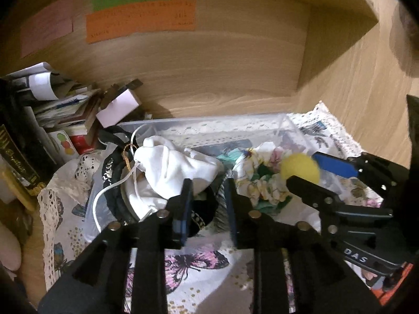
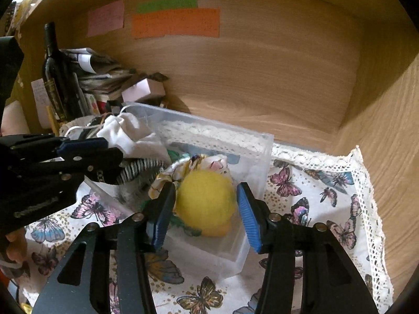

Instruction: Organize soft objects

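Observation:
A clear plastic bin (image 2: 258, 154) stands on a butterfly cloth (image 2: 327, 196) and holds soft things. A yellow fuzzy ball (image 2: 205, 201) lies in it beside a floral scrunchie (image 2: 180, 171); both also show in the left wrist view, the ball (image 1: 301, 168) and the scrunchie (image 1: 264, 183). A white drawstring pouch (image 1: 167, 168) and a striped black-and-white piece (image 2: 138, 170) lie at the bin's left. My right gripper (image 2: 207, 213) is open, its jaws either side of the ball with gaps. My left gripper (image 1: 208, 198) is open, just above the bin's left end, beside the pouch.
A wooden shelf back (image 2: 248, 78) carries coloured paper notes (image 2: 175, 22). A dark bottle (image 2: 53, 73), stacked papers and small boxes (image 1: 65, 104) crowd the left corner. The cloth's lace edge (image 2: 366, 196) lies near the right wooden wall.

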`<action>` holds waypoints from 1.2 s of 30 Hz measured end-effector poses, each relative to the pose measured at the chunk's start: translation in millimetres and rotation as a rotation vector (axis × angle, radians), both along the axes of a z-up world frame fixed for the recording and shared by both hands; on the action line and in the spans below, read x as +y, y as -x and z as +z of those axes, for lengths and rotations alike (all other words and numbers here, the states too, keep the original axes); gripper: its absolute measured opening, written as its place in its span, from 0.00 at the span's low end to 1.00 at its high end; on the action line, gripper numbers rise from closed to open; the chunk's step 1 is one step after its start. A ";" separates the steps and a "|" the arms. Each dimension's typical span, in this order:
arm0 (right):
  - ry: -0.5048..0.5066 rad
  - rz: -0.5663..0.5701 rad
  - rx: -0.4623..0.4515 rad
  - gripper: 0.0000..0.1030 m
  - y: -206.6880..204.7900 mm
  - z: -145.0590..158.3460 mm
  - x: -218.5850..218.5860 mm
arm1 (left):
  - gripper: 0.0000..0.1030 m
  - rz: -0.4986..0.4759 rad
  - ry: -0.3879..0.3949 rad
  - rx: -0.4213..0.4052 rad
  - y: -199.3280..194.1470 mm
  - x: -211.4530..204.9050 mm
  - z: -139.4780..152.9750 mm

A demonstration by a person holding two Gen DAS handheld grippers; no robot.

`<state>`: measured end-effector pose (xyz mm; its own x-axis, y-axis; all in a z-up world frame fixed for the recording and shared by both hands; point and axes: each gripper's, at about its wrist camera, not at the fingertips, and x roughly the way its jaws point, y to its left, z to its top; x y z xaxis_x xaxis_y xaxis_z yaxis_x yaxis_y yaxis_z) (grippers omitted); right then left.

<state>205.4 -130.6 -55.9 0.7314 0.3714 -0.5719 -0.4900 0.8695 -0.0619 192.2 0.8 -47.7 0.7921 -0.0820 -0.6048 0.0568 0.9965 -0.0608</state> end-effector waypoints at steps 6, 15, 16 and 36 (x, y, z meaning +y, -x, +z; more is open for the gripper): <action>-0.034 -0.005 -0.065 0.54 19.2 18.9 -8.5 | 0.31 -0.017 0.014 -0.067 26.1 0.0 21.1; -0.122 0.006 -0.180 0.74 62.8 53.3 -26.9 | 0.55 -0.006 0.009 -0.217 79.4 2.4 53.8; -0.135 0.008 -0.194 0.75 69.4 57.0 -29.1 | 0.60 -0.003 0.009 -0.232 84.5 2.6 56.4; -0.216 0.021 -0.294 1.00 129.2 71.5 -36.1 | 1.00 0.047 0.002 -0.361 153.5 8.1 57.7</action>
<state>76.2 -166.6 15.6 0.8441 0.4771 -0.2446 -0.4960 0.8681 -0.0186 38.7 8.9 10.0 0.9575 -0.0417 -0.2855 0.0294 0.9985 -0.0471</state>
